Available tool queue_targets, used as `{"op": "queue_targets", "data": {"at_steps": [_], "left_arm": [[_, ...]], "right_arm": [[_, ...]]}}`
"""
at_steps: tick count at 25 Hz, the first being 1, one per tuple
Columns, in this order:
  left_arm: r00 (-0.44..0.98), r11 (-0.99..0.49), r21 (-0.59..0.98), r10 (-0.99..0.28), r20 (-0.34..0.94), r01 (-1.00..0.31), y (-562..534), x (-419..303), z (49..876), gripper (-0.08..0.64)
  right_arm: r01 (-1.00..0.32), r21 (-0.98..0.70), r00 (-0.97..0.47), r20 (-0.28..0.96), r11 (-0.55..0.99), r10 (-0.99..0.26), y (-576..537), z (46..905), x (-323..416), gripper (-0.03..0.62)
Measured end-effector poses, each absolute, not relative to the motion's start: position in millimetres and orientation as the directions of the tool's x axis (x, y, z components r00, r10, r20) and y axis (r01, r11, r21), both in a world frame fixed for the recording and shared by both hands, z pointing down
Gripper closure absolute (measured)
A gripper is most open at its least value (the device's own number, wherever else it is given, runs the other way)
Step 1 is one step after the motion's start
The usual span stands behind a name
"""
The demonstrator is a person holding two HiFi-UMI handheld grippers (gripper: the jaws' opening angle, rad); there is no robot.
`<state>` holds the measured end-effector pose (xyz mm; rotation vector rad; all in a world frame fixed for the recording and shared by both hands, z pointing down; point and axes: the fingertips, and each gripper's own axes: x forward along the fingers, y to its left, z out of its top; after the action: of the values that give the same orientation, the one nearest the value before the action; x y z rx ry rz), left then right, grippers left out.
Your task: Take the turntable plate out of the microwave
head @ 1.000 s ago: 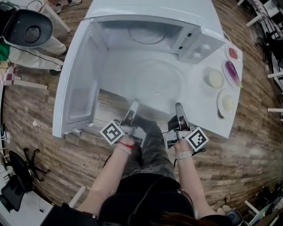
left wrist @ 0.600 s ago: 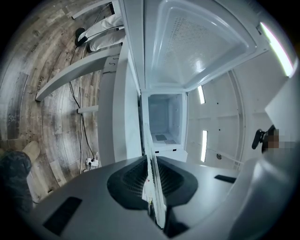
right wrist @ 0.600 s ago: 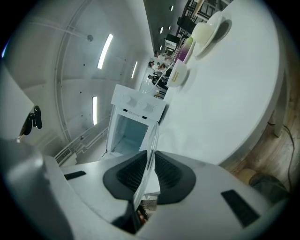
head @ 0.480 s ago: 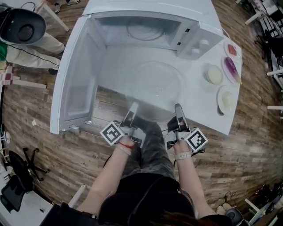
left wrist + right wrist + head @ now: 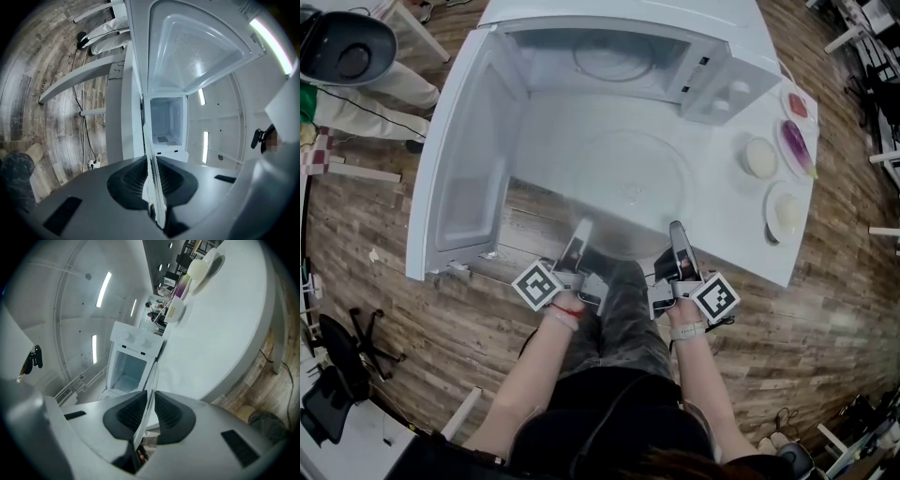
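- Gripping the turntable plate, left claw and right claw stayed clenched.
- Plate stayed outside the microwave, above the tabletop's near edge: removal seemingly done.

- Left of the left gripper: the open microwave door walls off that side.
- Ahead: the turntable plate spans both grippers, with the open microwave cavity beyond.
- Right of the right gripper: bare table, then dishes of food.

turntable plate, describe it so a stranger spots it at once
Find the open white microwave on the white table. In front of it is a big clear glass plate. Unlike the small food dishes to its right, it's see-through and empty.
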<state>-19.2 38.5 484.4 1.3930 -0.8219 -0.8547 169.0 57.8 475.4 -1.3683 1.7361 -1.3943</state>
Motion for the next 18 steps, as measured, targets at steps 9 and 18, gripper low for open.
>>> {"op": "queue_targets", "data": {"at_steps": [9,18], "left_arm": [[0.452,0.015,1.000,-0.892,0.003,0.022,47,-28,491,0.525],[0.439,0.023,0.999,-0.898,0.007,0.031,47,-33,497,0.525]], "right_arm": [[-0.384,-0.922,-0.372,0.199,-0.045,-0.907,62,482,160,0.528],[-0.395,-0.916,-0.379,0.231,-0.070,-0.896,61,486,155,0.529]]}}
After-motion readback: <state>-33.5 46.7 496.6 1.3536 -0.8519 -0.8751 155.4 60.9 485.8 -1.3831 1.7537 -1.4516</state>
